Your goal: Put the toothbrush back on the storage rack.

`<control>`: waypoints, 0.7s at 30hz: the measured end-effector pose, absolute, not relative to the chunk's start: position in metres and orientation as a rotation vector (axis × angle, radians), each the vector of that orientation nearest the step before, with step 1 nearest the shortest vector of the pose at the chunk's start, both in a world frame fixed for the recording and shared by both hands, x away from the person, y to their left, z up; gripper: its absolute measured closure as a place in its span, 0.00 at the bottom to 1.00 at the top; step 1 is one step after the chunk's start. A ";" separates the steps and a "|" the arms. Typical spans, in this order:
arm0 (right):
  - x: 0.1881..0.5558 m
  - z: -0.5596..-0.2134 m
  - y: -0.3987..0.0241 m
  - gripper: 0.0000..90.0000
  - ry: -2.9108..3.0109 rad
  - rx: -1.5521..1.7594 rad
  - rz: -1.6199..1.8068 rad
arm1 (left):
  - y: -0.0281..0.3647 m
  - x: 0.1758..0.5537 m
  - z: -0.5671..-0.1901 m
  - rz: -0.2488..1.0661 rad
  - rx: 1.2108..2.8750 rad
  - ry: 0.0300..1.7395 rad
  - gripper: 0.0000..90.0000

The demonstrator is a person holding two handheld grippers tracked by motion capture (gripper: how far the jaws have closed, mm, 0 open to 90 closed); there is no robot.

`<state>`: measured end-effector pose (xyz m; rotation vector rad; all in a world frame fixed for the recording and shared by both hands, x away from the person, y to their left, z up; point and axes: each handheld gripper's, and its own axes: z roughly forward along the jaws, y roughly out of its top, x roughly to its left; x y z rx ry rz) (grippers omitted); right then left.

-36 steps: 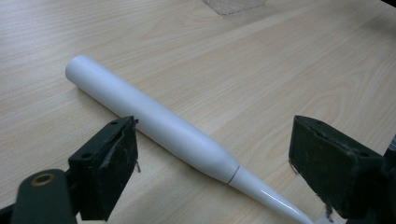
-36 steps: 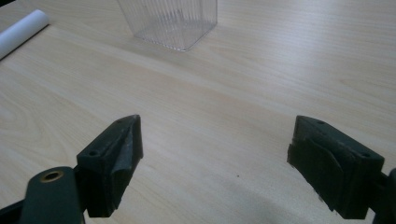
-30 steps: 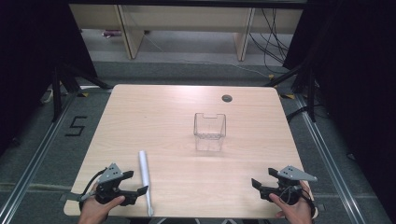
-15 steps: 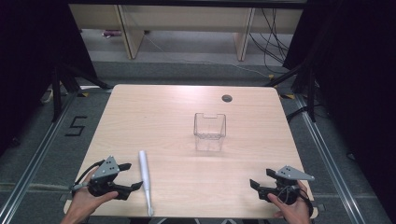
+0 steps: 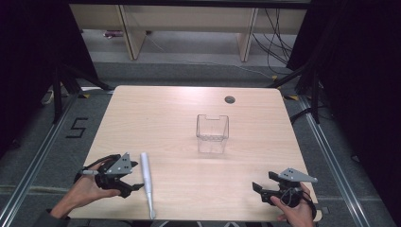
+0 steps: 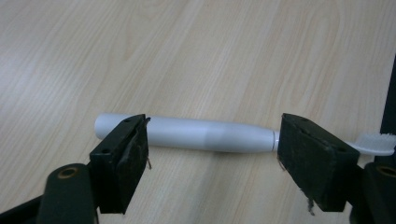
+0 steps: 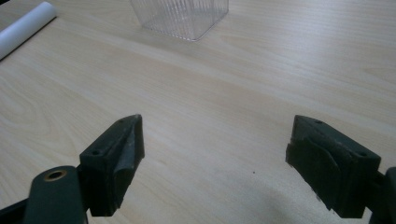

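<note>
A white electric toothbrush lies flat on the wooden table near its front left, with the brush head toward the front edge. My left gripper hovers just to its left, pointing at the handle. In the left gripper view the toothbrush lies crosswise just beyond the left gripper. The jaws have just been closing a little but stand wide, with nothing pressed between the pads. My right gripper rests open at the front right. The right gripper has bare table between its jaws.
A clear ribbed plastic container stands upright at mid-table, and its base is ahead of the right gripper. A round cable hole sits near the far edge. Shelving and cables lie beyond the table.
My left hand has lifted a little and shifted slightly beside the toothbrush, which has not moved. The right gripper has stayed in place.
</note>
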<state>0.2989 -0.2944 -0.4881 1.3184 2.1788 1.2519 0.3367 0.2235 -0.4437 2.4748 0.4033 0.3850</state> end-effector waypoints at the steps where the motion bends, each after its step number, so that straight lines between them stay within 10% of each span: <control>1: 0.299 -0.488 -0.294 0.21 2.181 1.326 1.257 | 0.222 0.338 -0.444 0.388 2.490 0.385 0.26; 21: 0.299 -0.489 -0.294 0.21 2.198 1.307 1.241 | 0.211 0.353 -0.455 0.328 2.621 0.292 0.25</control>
